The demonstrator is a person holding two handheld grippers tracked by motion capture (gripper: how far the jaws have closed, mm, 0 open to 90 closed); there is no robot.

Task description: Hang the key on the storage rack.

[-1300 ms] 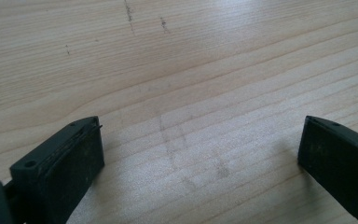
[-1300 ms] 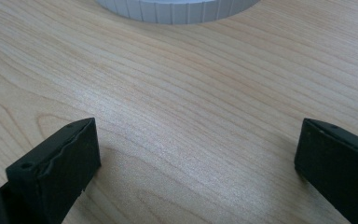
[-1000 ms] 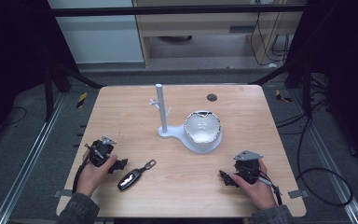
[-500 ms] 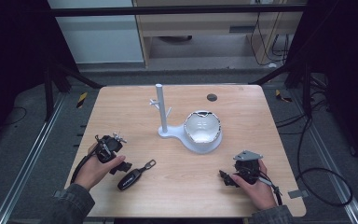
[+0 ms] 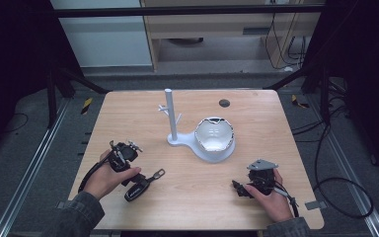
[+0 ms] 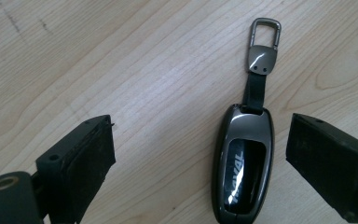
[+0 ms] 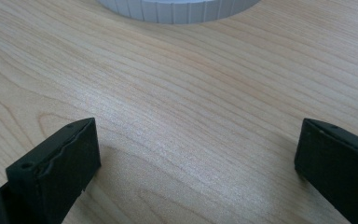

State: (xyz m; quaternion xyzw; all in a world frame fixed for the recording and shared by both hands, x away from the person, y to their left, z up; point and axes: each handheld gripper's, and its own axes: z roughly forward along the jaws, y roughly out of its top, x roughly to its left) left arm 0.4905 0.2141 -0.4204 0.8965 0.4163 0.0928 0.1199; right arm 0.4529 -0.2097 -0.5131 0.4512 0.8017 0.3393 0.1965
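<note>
A dark key fob (image 6: 243,161) with a short strap and a metal clip is seen lying flat on the desk (image 5: 187,207), in the lower left of the high view (image 5: 139,186). In the left gripper view it is framed between the two jaws, nearer the right-hand jaw and untouched by either, with the clip pointing toward the top of the frame.

Compared with the frame a second ago, the left gripper (image 5: 123,157) has been brought inward and turned toward the fob, so that it is now placed just above and to the left of it; the fob itself has not been shifted. The right gripper (image 5: 241,189) has been kept where it was, in the lower right of the high view.

The left gripper is held wide open, its jaws spread to either side of the fob. It is carried by the left hand (image 5: 107,178), whose forearm enters from the bottom left corner. The right gripper is likewise held with its jaws well apart over bare wood, nothing being held between them; the right hand (image 5: 272,200) is rested on the desk.

Further up, near the centre of the desk, a white stand (image 5: 197,140) with an upright post and a bowl-shaped tray is seen; its ribbed base edge (image 7: 177,9) is visible at the top of the right gripper view.
</note>
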